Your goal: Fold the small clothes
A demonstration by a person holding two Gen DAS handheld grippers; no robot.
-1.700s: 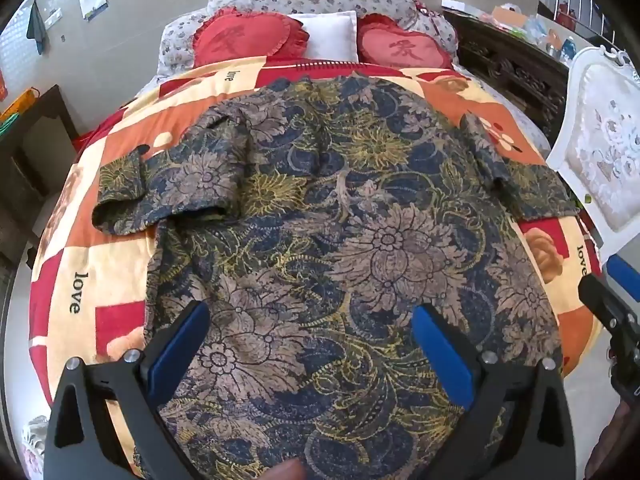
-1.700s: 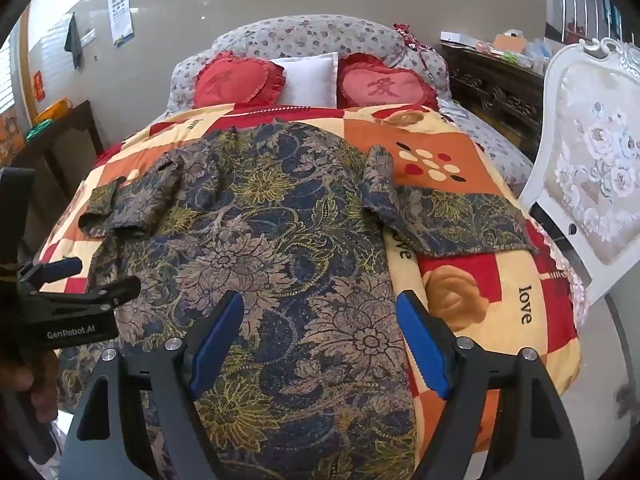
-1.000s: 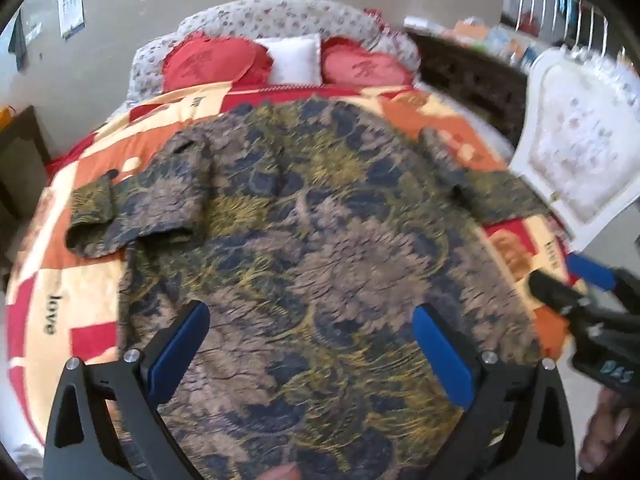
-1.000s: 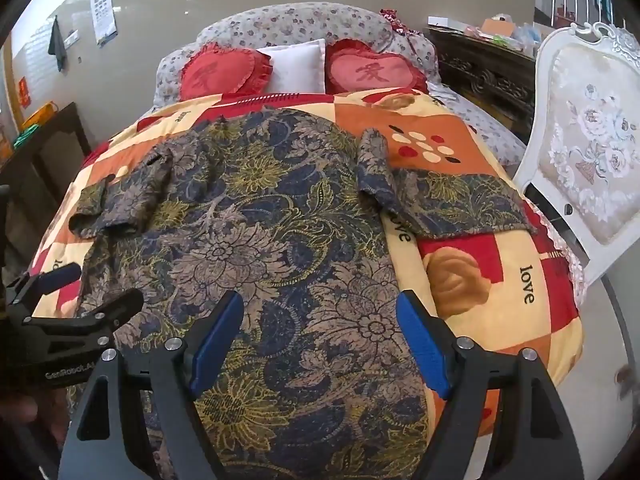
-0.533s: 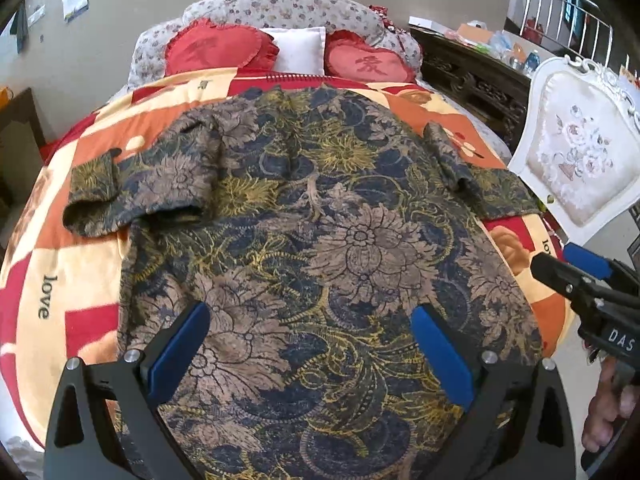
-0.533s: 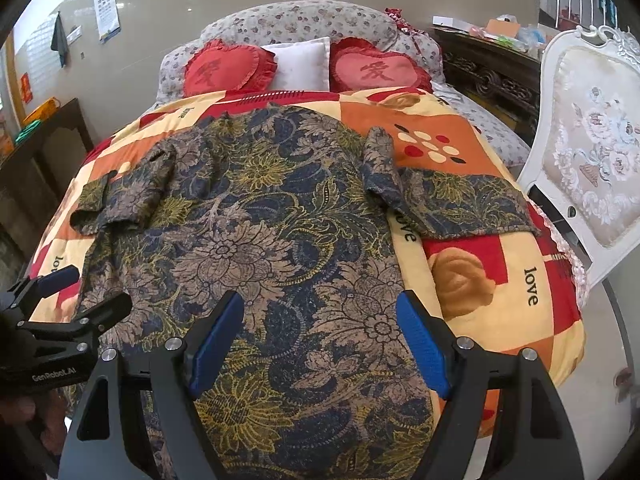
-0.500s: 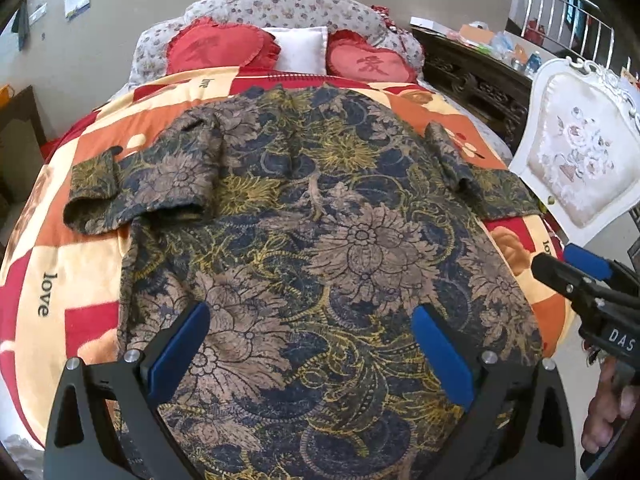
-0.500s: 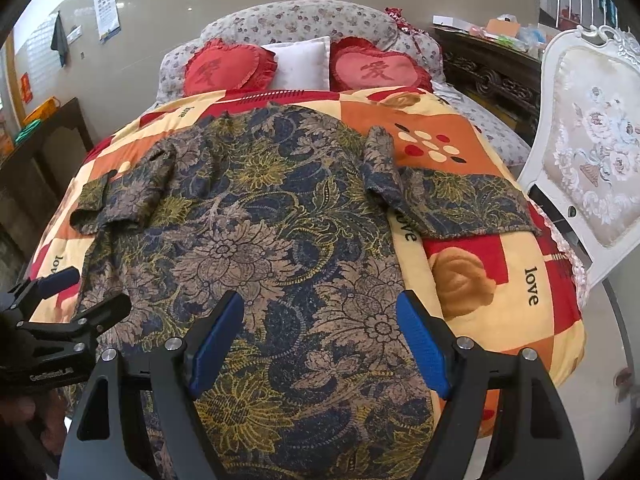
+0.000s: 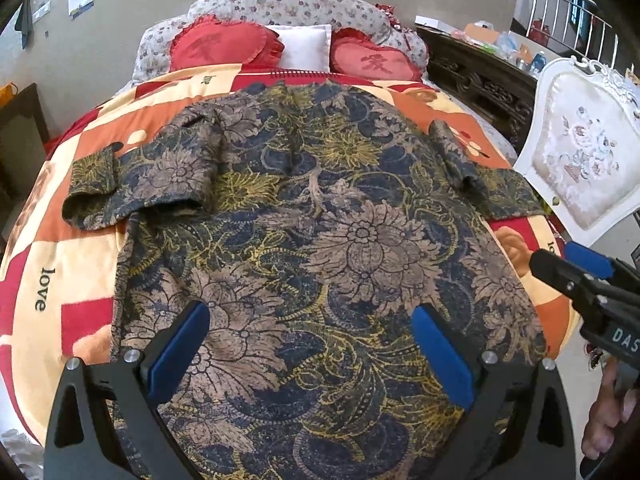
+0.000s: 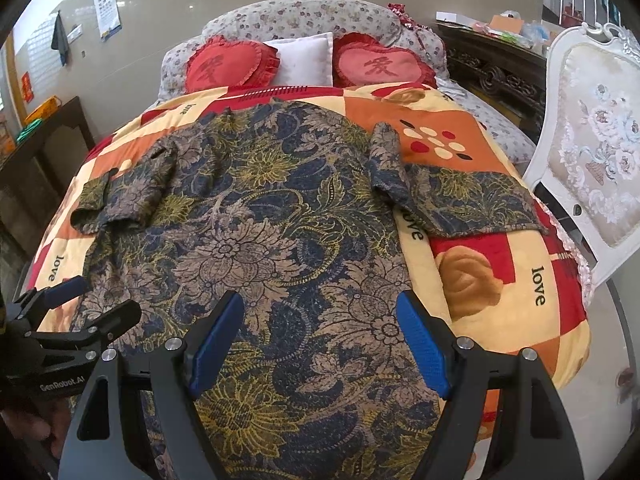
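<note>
A dark blue, brown and gold floral short-sleeved garment [image 9: 320, 232] lies spread flat on the bed, sleeves out to both sides; it also shows in the right wrist view [image 10: 256, 240]. My left gripper [image 9: 310, 344] is open and empty, above the garment's lower part. My right gripper [image 10: 320, 336] is open and empty, above the lower right part. Each gripper shows in the other's view: the right one [image 9: 576, 268] off the bed's right edge, the left one [image 10: 88, 304] at the garment's lower left edge.
An orange, red and cream quilt [image 10: 500, 280] covers the bed. Two red heart cushions [image 10: 232, 64] and a white pillow [image 10: 308, 60] lie at the head. A white floral chair [image 10: 592, 160] stands close on the right. Dark wooden furniture stands at the left [image 10: 52, 144] and back right [image 10: 496, 68].
Both grippers stay open and empty; the views have shifted only slightly over the garment. The garment has not moved.
</note>
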